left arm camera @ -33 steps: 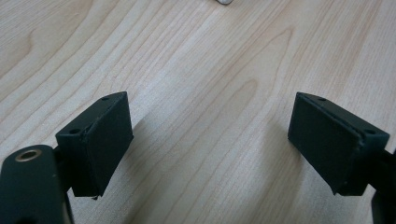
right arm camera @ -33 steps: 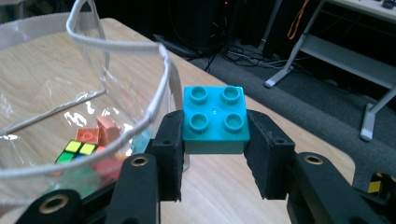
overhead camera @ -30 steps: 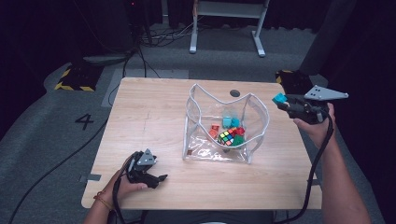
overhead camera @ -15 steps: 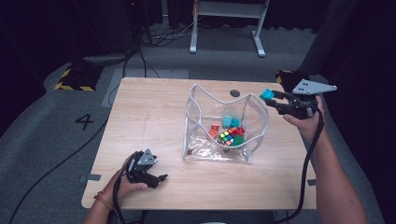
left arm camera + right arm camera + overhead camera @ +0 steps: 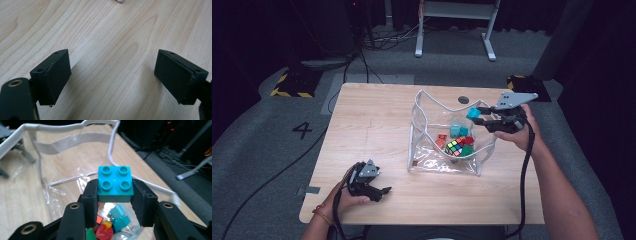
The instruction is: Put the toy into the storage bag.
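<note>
The right gripper (image 5: pixel 114 202) pinches the teal brick (image 5: pixel 115 184) by two flat opposite sides, above the clear bag (image 5: pixel 447 165) below its tips; light, rigid and smooth, it should hold square, while the left gripper (image 5: pixel 112 77) rests spread on the surface (image 5: pixel 100 30).

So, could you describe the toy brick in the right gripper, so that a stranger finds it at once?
On the pale wooden table stands a clear plastic bag with white trim. Above its right rim, the right gripper holds a turquoise square four-stud brick. Unlike the bricks inside the bag, it is lifted in the air.
</note>
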`<state>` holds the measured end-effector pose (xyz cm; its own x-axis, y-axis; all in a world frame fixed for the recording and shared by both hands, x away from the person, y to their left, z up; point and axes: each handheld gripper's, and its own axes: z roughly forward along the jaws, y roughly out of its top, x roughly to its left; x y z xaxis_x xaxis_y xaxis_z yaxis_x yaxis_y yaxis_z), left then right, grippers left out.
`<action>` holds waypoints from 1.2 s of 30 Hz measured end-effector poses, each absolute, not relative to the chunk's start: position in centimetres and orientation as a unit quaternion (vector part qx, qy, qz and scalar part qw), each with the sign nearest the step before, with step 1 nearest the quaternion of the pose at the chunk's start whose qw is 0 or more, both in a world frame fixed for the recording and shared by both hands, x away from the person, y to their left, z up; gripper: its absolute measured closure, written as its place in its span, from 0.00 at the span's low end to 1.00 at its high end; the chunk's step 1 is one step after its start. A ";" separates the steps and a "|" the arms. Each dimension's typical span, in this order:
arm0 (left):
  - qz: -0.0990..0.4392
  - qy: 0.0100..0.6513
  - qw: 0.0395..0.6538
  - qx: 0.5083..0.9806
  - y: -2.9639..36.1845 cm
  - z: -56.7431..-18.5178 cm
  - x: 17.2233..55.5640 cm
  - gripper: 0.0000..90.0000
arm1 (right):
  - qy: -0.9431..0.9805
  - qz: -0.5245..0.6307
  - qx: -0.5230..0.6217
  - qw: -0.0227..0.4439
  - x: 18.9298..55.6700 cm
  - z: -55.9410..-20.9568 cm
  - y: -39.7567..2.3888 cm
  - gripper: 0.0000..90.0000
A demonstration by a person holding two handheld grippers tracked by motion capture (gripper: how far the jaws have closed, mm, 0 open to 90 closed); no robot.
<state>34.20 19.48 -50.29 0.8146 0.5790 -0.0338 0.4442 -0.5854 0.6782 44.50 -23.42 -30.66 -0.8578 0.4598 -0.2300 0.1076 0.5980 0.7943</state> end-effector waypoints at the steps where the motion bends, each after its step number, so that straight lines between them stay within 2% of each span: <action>1: 0.096 0.289 0.352 0.885 19.5 -50.3 34.2 0.15 | 0.873 0.411 0.158 0.208 44.6 -30.7 -23.1 0.66; 14: 0.096 0.289 0.352 0.885 19.5 -50.3 34.2 0.15 | 0.939 0.280 0.096 0.175 46.7 -31.5 -18.4 0.66; 23: 0.096 0.289 0.352 0.885 19.5 -50.3 34.2 0.15 | 0.965 0.191 0.096 0.154 48.4 -32.9 -16.0 0.66; 29: 0.096 0.289 0.352 0.885 19.5 -50.3 34.2 0.15 | 0.974 0.147 0.099 0.144 49.0 -33.6 -16.1 0.66; 36: 0.096 0.289 0.352 0.885 19.5 -50.3 34.2 0.15 | 0.973 0.124 0.133 0.140 49.3 -33.4 -18.8 0.66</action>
<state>34.20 19.48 -50.29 0.8145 0.5792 -0.0339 0.4443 -0.5851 0.6784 49.32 -18.81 -33.44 -0.9250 0.2946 -0.2401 0.2247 0.9334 0.2796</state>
